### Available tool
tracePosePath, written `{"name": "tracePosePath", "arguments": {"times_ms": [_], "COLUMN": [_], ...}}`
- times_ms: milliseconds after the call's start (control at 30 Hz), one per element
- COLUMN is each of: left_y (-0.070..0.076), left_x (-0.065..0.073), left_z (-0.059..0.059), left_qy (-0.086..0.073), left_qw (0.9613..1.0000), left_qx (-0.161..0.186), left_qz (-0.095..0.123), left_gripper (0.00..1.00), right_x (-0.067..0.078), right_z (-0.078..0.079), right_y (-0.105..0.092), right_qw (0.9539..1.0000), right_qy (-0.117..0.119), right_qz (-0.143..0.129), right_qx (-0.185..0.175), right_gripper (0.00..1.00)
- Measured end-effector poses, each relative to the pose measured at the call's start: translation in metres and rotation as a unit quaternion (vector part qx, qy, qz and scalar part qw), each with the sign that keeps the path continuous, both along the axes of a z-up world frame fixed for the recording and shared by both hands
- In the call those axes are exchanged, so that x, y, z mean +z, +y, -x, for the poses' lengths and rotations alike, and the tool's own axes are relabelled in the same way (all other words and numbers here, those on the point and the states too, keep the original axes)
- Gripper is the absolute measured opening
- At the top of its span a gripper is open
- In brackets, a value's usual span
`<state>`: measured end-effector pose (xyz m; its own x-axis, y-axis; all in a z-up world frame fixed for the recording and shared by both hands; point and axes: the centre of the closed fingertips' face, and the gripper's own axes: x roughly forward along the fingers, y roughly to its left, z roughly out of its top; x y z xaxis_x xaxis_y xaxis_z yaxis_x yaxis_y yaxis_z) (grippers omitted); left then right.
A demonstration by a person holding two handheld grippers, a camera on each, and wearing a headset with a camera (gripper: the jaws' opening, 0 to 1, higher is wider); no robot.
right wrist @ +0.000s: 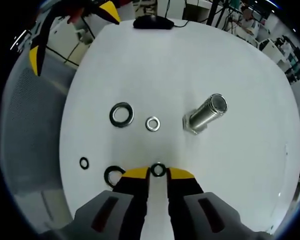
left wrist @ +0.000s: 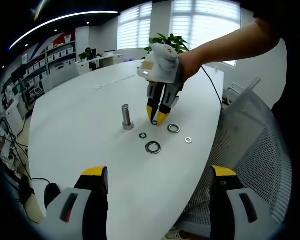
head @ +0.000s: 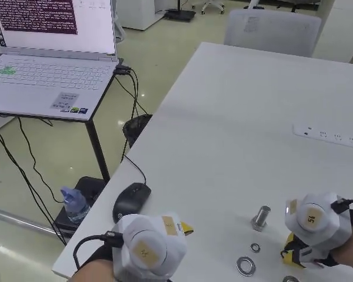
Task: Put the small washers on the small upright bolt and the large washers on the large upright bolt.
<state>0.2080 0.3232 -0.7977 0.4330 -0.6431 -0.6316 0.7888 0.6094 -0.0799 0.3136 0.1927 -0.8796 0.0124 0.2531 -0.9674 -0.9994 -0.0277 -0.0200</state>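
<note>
In the head view, a white tabletop point(head: 235, 117) carries an upright steel bolt point(head: 260, 216). A small silver washer point(head: 255, 247) and a large grey washer point(head: 245, 265) lie just in front of it. The right claw point(head: 295, 251) hangs tips-down close beside the bolt. The left claw point(head: 177, 231) sits near the tabletop's edge, next to a black computer mouse point(head: 131, 200). An open white laptop point(head: 47, 76) rests on a side stand (off the tabletop), and a white power strip point(head: 329, 135) lies farther back.

In the left gripper view, the left claw's yellow-tipped jaws stand wide apart with nothing between them. Beyond them the right claw points down at the tabletop, its tips around a small dark washer point(left wrist: 154, 122) near the bolt. A second large washer point(left wrist: 173, 128) lies just beside those tips, and a small pale washer point(left wrist: 188, 140) lies nearer the edge.

In the right gripper view, the right claw's jaws are nearly closed, with the small dark washer pinched between the yellow tips (whether it has left the surface I cannot tell). The bolt stands ahead and to the right, apart from the held ring.
</note>
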Motion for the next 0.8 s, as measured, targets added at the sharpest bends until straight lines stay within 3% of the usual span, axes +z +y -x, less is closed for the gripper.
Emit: {"name": "tracePosePath", "arguments": {"times_ms": [233, 800], "left_y": [-0.0006, -0.0042], "left_x": [-0.0001, 0.0013], "left_z": [0.0014, 0.0028], "left_qy": [0.001, -0.001], "left_qw": [1.0, 1.0], "left_qx": [0.0, 0.001], "left_qz": [0.001, 0.002], "left_gripper": [0.82, 0.81], "right_x": [-0.0006, 0.0042], "right_z": [0.0005, -0.0035], "right_y": [0.0003, -0.0012], "right_qw": [1.0, 0.9995], "right_qy": [-0.003, -0.004], "right_qz": [0.006, -0.001], "right_qx": [0.003, -0.03], "right_gripper": [0.14, 0.13]}}
